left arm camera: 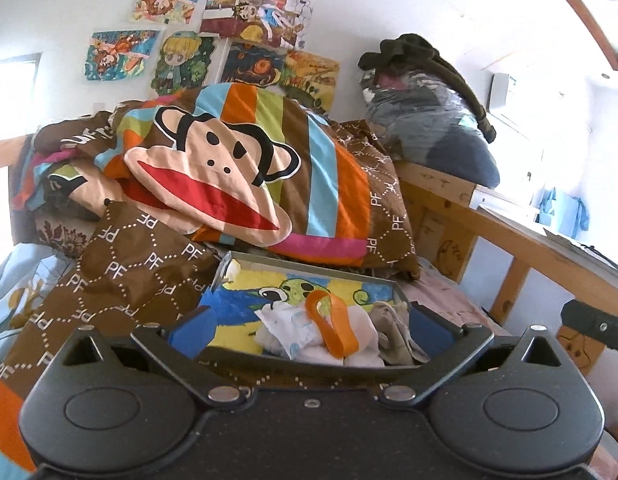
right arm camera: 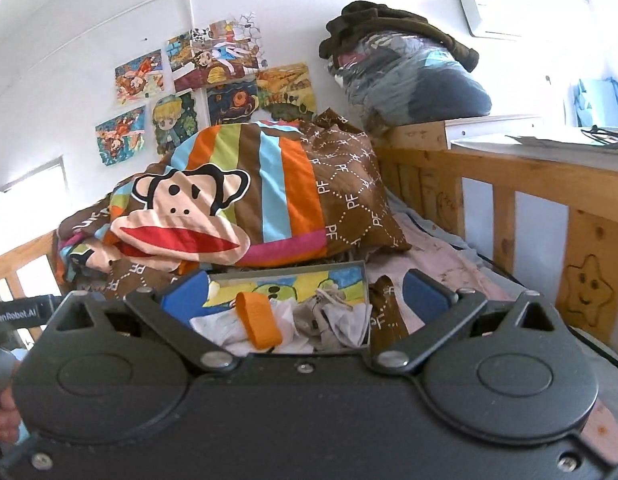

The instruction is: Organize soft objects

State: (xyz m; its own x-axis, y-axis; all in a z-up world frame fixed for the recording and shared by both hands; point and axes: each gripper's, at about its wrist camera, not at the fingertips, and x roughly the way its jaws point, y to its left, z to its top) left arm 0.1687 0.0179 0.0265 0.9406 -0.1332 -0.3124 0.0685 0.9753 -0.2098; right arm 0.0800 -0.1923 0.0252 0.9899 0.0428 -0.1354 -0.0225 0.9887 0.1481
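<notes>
**Desk:** What does this frame show?

**Me:** A child's bed mid-tidy. Both my tools hang over a shallow grey tray that sits on the bed, close against the striped monkey-face pillow. The left tool stands spread as wide as it goes, blue pads either side of the tray's contents, gripping nothing. The right tool is likewise wide open and empty.

**Desk:** And the soft things themselves?

**Me:** Heaped at the near end of the tray: a white printed cloth, a crumpled beige rag, and an orange loop strap draped across them. From the right wrist the same heap lies just ahead of the pads.

**Desk:** Why the tray?

**Me:** My reading: it corrals the small pieces so they don't vanish among the brown "PF" bedding. The painted picture lining its floor is bare at the far end, so there's room for more.

**Desk:** Why are both tools open?

**Me:** With nothing between the pads, I'd judge they're either done dropping something or poised for the next pick. The frames can't settle which.
</notes>
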